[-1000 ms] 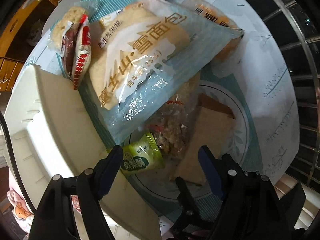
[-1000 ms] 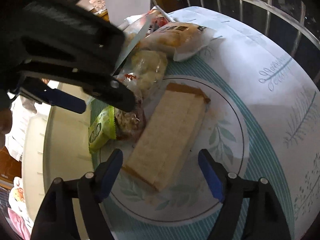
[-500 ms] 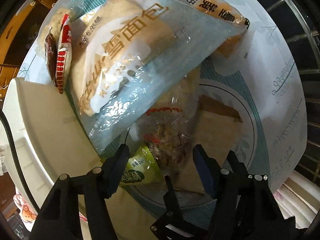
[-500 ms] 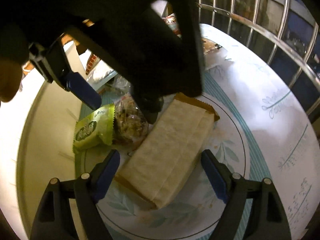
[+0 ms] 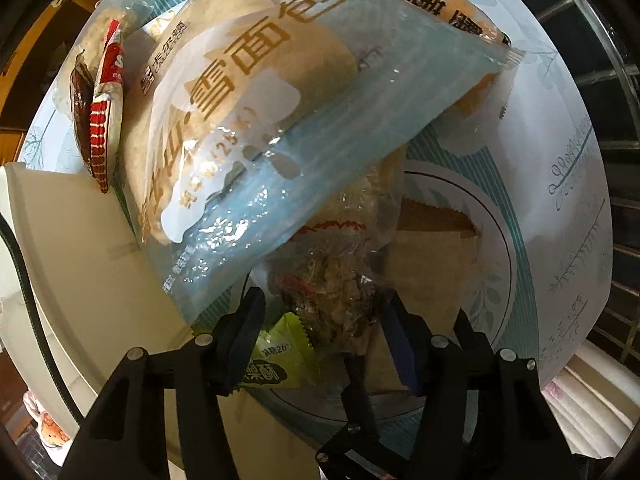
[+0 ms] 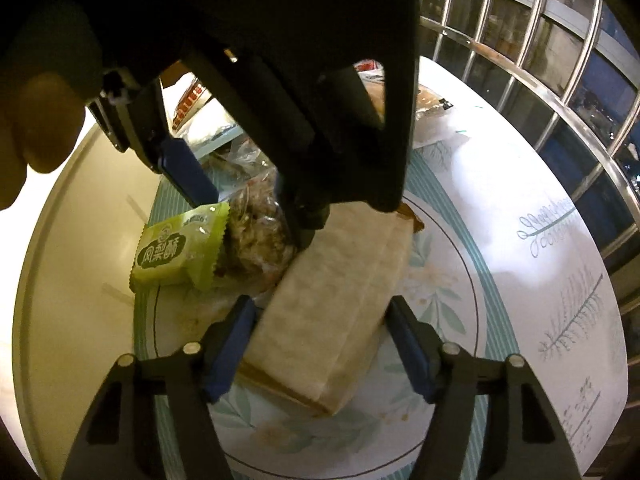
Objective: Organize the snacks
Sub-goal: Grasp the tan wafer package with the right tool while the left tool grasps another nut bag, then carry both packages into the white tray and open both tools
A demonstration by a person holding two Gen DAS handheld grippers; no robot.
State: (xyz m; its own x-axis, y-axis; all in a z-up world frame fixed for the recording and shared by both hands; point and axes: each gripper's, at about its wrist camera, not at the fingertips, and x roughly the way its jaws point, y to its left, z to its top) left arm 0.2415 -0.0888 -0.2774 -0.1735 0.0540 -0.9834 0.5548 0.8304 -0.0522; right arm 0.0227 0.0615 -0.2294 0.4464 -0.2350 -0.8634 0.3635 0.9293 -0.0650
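Right hand-held gripper (image 6: 320, 344), jaws just closing, straddling long beige paper-wrapped block (image 6: 332, 304) across its long axis; pads not yet pressing. Left hand-held gripper (image 5: 324, 332) closing around clear crinkly snack bag (image 5: 332, 292).

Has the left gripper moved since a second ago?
Yes. The left gripper has come down toward the plate print, its closing jaws now straddling the clear snack bag.

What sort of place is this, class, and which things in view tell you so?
Probably a home dining or balcony table: a round table under a leaf-printed tablecloth, packaged snacks such as a green pineapple-cake packet and a bread bag, and barred window grilles beside it.
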